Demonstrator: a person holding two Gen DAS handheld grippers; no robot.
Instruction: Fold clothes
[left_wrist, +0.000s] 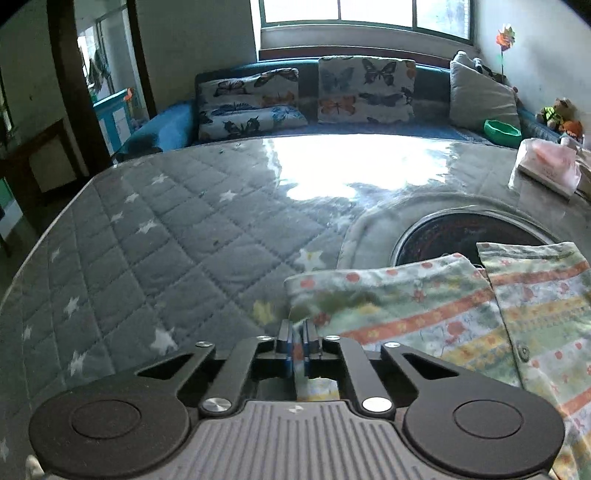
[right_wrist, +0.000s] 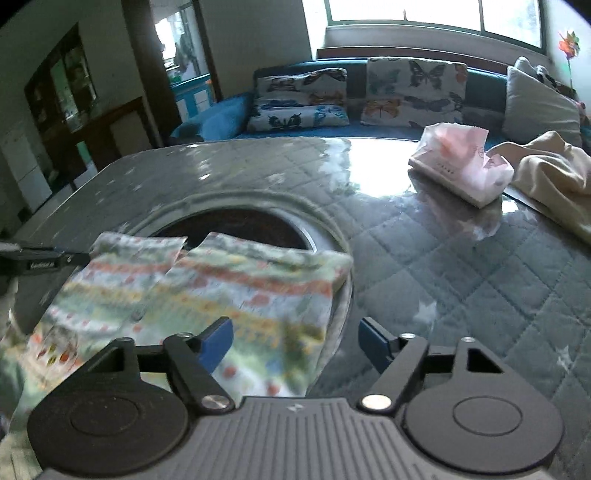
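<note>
A patterned garment (left_wrist: 436, 314) with orange, yellow and green stripes lies on the quilted grey table cover (left_wrist: 166, 240), over the edge of a round dark opening (left_wrist: 469, 232). My left gripper (left_wrist: 298, 339) is shut on the garment's near left edge. In the right wrist view the same garment (right_wrist: 221, 291) lies in front, its two flaps side by side. My right gripper (right_wrist: 295, 343) is open, its left blue finger (right_wrist: 218, 343) above the garment's near right part, its right finger (right_wrist: 376, 343) over the table. The left gripper's side (right_wrist: 33, 258) shows at the garment's far left edge.
A pink-and-white tissue pack (right_wrist: 461, 166) and a cream cloth (right_wrist: 554, 177) lie at the table's far right. A green bowl (left_wrist: 502, 131) sits on the blue sofa (left_wrist: 177, 125) with butterfly cushions (left_wrist: 365, 90) behind the table. The round opening (right_wrist: 236, 225) sits mid-table.
</note>
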